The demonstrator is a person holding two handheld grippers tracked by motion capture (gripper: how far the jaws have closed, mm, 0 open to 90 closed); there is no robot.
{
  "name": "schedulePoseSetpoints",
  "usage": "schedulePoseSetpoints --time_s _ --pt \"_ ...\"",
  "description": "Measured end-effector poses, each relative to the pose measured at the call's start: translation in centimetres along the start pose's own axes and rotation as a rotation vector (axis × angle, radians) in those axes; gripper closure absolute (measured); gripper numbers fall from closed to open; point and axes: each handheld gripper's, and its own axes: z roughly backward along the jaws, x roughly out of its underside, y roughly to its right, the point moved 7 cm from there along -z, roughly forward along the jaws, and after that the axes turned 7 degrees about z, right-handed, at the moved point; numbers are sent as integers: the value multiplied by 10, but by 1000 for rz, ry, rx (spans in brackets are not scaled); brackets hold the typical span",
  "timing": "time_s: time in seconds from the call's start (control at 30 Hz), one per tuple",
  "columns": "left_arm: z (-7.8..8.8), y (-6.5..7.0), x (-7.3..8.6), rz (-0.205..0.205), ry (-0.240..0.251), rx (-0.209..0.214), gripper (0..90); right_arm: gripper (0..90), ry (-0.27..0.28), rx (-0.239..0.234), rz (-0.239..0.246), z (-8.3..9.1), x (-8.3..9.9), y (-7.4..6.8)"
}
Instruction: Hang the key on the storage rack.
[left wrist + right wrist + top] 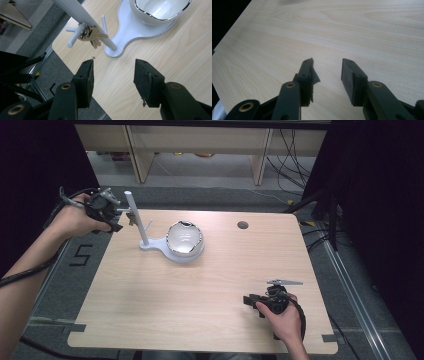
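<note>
Nearest the camera, the right gripper (250,300) sits low over the bench's (150,295) near right corner, its matte black fingers (353,80) parted with nothing but pale wood grain between them. One pad shows a torn flap of black lining hanging off its inner face.

Up at the far left corner, the left gripper (118,218) hangs just off the bench's edge, black fingers (147,80) spread wide and empty, with scuffed, pitted pads. Right in front of them is the bunch of keys (92,35): brassy metal, flat blades fanned downward, hung on a short round peg of the white stand (82,17). The keys are near the fingers but clear of them, not touching.

The stand is smooth white plastic: a slim round post leaning slightly, stubby pegs sticking out, rising from a flat teardrop base (130,27). On the wide end of that base rests a glossy white bowl (184,241) with a thin silvery rim, rounded and deep.

The post and pegs stand between the left gripper and the bowl. A small round cable hole (243,225) sits near the far edge, toward the right. The whole middle and near left of the bench is bare wood, open room. Beyond the left edge is grey carpet with a taped mark.
</note>
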Motion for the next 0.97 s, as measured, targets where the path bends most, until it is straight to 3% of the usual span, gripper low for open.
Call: schedulePoseSetpoints --time_s 0.13,0.2,0.4,0.53,0.63,0.67,0.73,0.77,0.83,0.87,0.97 --pt "-2 8 11 18 11 3 467 619 0 -5 -12 0 0 -2" --pt "-4 10 14 35 46 -13 460 612 4 -5 3 -1 0 -1" --pt "-8 22 29 68 86 -4 429 609 -1 7 7 0 1 0" --pt "-10 31 38 101 139 -11 415 607 2 11 9 -1 0 0" --pt "-13 43 46 142 213 -8 382 601 5 18 12 -1 1 1" --pt "-15 50 51 183 260 -3 372 599 7 14 13 -1 1 0" --pt "-22 58 62 184 326 -2 319 592 15 11 16 -1 3 1" --pt "-26 64 69 211 345 -7 319 592 15 11 16 -1 3 1" --pt "-44 82 88 264 422 -7 288 587 26 15 18 0 3 2" --pt "-53 95 97 326 467 3 278 579 30 11 22 1 3 2" --pt "-75 126 120 393 557 37 286 565 47 -9 25 2 2 1"
